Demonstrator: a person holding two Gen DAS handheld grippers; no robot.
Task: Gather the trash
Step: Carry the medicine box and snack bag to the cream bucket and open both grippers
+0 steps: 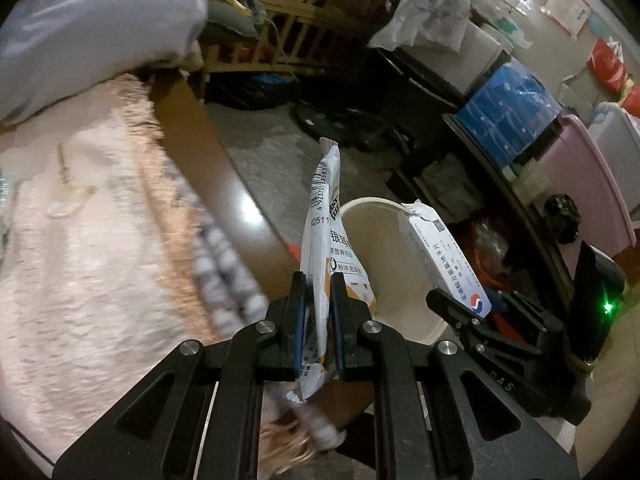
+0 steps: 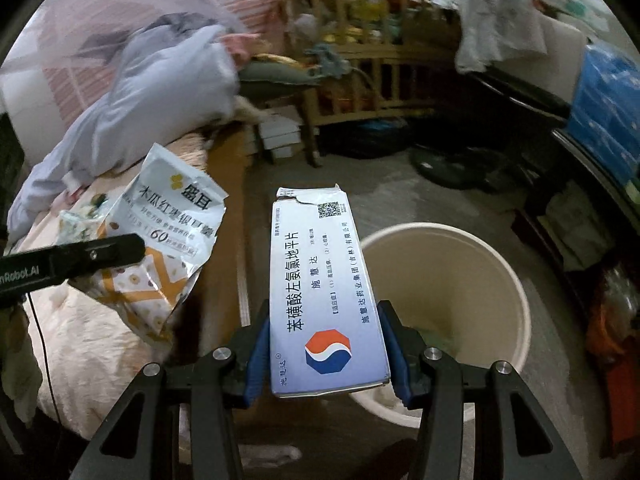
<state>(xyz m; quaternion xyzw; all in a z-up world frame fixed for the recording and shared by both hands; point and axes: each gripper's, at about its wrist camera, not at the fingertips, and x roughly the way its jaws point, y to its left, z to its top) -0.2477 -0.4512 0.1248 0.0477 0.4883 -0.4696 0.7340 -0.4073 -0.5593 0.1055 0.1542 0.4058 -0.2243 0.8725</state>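
We grip the packet left, the box right; centre both over the bin before letting go.

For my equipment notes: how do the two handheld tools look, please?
Both tools, left and right, are matte black with triangular cut-outs, silver round bolts and blue finger pads. The right one carries a green light; the left one bears white lettering and a thin black cable.

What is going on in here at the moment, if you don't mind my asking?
A person is collecting trash with two tools. The left hand-held gripper is shut on an empty snack packet, and the right hand-held gripper is clamped on a torn, flattened medicine box. Both are held up near the open cream bin on the floor beside the bed; neither has been dropped in yet.
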